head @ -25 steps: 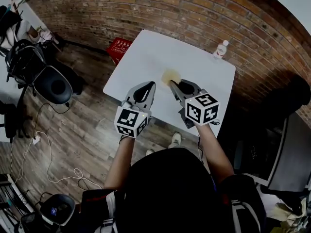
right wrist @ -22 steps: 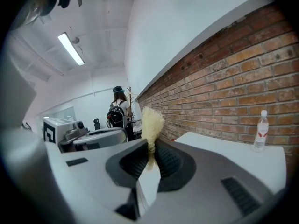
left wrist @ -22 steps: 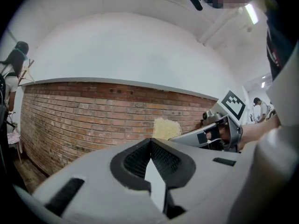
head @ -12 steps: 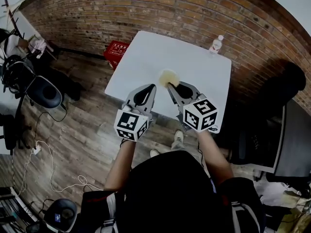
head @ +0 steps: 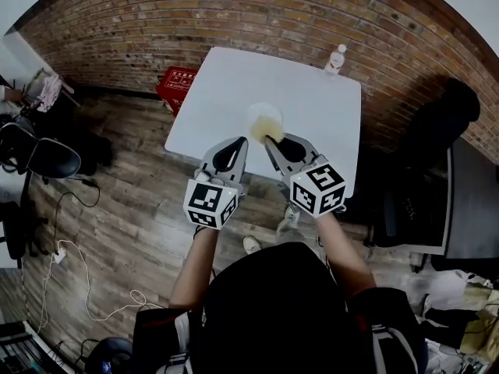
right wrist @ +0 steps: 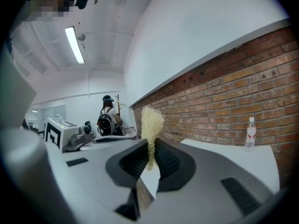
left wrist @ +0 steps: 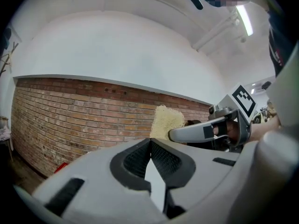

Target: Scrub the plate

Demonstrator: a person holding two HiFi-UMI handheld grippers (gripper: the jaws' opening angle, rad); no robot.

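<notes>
Approach step, scrubbing not yet begun. Right claw [right wrist: 150, 146] pinched on pale yellow fibrous scrub pad [right wrist: 151, 122]. Left claw [left wrist: 150, 141] closed, empty. Round white plate [head: 257, 112] sits on white worktop [head: 226, 84], just beyond the pad. Next, probably: lower pad onto plate.

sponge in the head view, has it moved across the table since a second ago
Yes, slightly: against the plate on the table, the sponge has shifted from its middle toward its near rim.

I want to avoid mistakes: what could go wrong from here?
1. The left gripper is shut and empty, so nothing holds the plate; it may slide on the table when scrubbed.
2. The right gripper pinches the pad by one end only; it may slip out.
</notes>
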